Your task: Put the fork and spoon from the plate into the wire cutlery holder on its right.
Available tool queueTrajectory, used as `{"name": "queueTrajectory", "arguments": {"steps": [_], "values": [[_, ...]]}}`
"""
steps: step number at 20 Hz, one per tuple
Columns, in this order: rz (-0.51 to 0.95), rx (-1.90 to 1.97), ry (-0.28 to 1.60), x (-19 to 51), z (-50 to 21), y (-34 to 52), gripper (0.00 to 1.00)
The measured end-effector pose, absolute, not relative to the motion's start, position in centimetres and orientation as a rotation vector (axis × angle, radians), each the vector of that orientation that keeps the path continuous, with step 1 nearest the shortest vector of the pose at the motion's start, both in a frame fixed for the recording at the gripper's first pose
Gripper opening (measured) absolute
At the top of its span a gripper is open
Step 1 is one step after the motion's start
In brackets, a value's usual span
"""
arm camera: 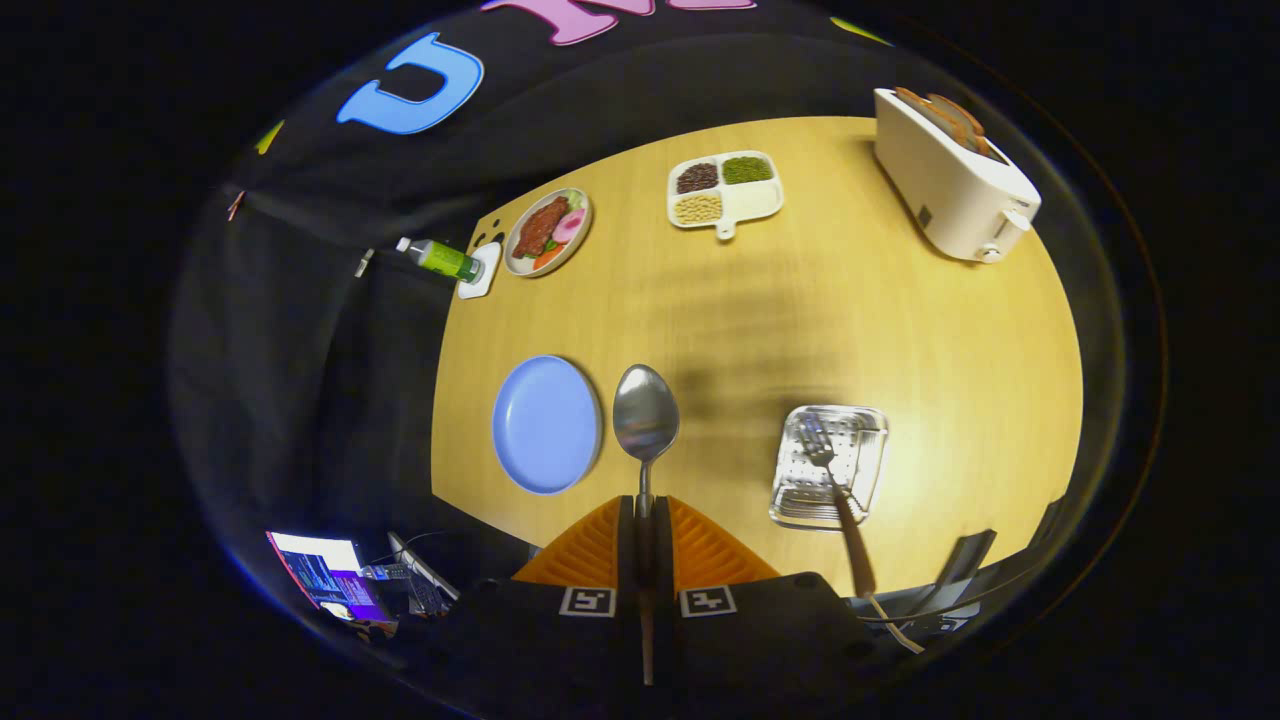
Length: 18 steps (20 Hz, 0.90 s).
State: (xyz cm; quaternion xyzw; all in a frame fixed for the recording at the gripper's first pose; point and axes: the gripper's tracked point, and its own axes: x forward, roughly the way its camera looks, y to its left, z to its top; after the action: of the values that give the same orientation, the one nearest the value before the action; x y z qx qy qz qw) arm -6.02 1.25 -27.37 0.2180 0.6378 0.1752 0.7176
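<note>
My gripper [645,512] is shut on the handle of a metal spoon [645,420], whose bowl sticks out just ahead of the fingers, high above the wooden table [800,310]. Below and left of the spoon bowl lies the round blue plate [546,424], with nothing on it. To the right of the fingers stands the wire cutlery holder [830,466], seen from above. A fork [838,490] with a wooden handle stands in it, tines up, handle leaning out toward me.
Far across the table are a white toaster [950,180] with bread slices, a divided white dish of beans [724,190], a plate of food [547,232] and a green bottle [440,258] at the left edge. A lit screen [325,575] is below the table.
</note>
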Motion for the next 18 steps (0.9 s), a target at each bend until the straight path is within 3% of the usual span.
{"name": "queueTrajectory", "arguments": {"steps": [7,18], "values": [[0.309,0.363,1.628,-8.6,-30.4,-5.6,0.09],[0.236,0.299,1.927,-7.9,-37.4,-4.6,0.09]]}}
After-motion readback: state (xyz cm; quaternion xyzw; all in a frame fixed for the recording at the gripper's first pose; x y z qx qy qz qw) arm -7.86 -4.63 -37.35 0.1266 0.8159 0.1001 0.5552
